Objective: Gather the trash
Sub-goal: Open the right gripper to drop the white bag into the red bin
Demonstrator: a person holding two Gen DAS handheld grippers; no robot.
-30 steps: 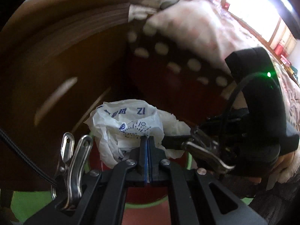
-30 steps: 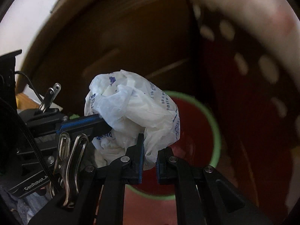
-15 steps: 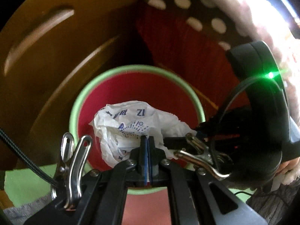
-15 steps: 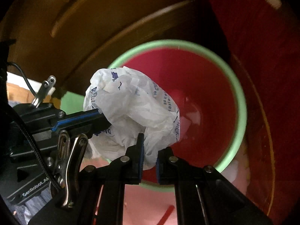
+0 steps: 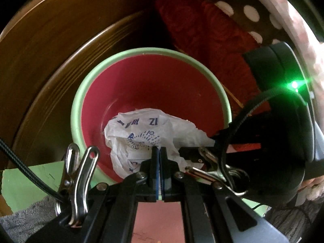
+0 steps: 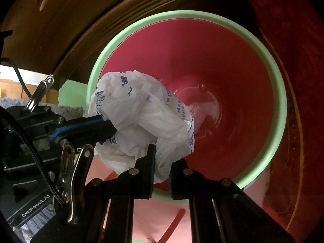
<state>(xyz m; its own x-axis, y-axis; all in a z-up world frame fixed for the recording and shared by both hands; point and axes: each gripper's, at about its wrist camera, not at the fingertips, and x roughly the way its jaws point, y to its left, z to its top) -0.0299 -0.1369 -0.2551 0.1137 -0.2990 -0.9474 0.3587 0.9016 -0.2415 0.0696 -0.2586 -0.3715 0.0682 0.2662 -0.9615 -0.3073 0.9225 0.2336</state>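
Both grippers dropped toward bin point(image 6: 282, 109); now bin mouth directly below. Left gripper point(image 5: 159, 151) and right gripper point(image 6: 162, 158) both clamped on crumpled plastic bag point(image 6: 141, 117). Release next, probably.

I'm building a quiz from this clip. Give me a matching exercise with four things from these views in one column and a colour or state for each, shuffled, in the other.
Things:
1. bin
2. crumpled bag
3. left tool
4. cloth

Descriptions:
A. white with blue print, pinched by both tools
B. grey and fluffy
C. red inside, pale green rim
D. blue pads shut on a thin fold of plastic

Pairs: 1-C, 2-A, 3-D, 4-B
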